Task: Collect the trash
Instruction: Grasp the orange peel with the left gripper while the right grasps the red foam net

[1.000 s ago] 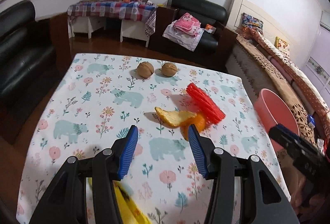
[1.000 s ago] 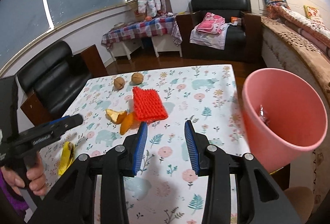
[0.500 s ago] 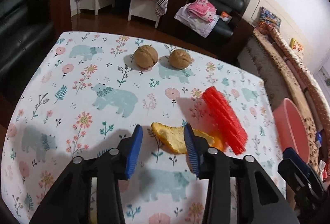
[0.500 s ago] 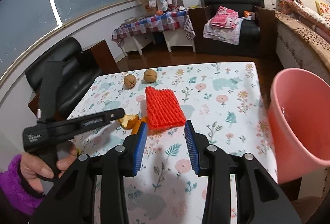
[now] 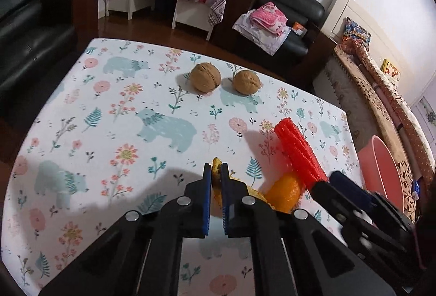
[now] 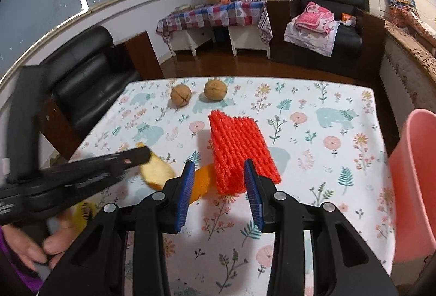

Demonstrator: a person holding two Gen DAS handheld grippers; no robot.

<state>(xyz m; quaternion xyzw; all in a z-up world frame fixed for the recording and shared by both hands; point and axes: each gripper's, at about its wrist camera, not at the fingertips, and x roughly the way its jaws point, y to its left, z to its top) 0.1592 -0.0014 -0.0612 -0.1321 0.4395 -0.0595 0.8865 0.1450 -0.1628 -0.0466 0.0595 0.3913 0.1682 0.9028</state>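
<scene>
My left gripper [image 5: 215, 173] is shut on a yellow orange peel [image 5: 216, 164] on the flowered tablecloth; from the right wrist view the same peel [image 6: 156, 170] shows under its tip. A second orange peel [image 5: 284, 191] lies just to its right. A red foam fruit net [image 6: 239, 149] lies beyond it. My right gripper [image 6: 219, 173] is open, its jaws on either side of the net's near end. The pink trash bin [image 6: 411, 187] stands off the table's right edge.
Two walnuts [image 5: 205, 77] [image 5: 246, 82] lie at the far side of the table. A yellow wrapper [image 6: 81, 214] lies near the left edge by the person's hand. Black sofas, a checked side table and a bed surround the table.
My left gripper moved forward and closed on the yellow peel. My right gripper moved forward and left to the red net, staying open; the bin slid to the right edge of its view.
</scene>
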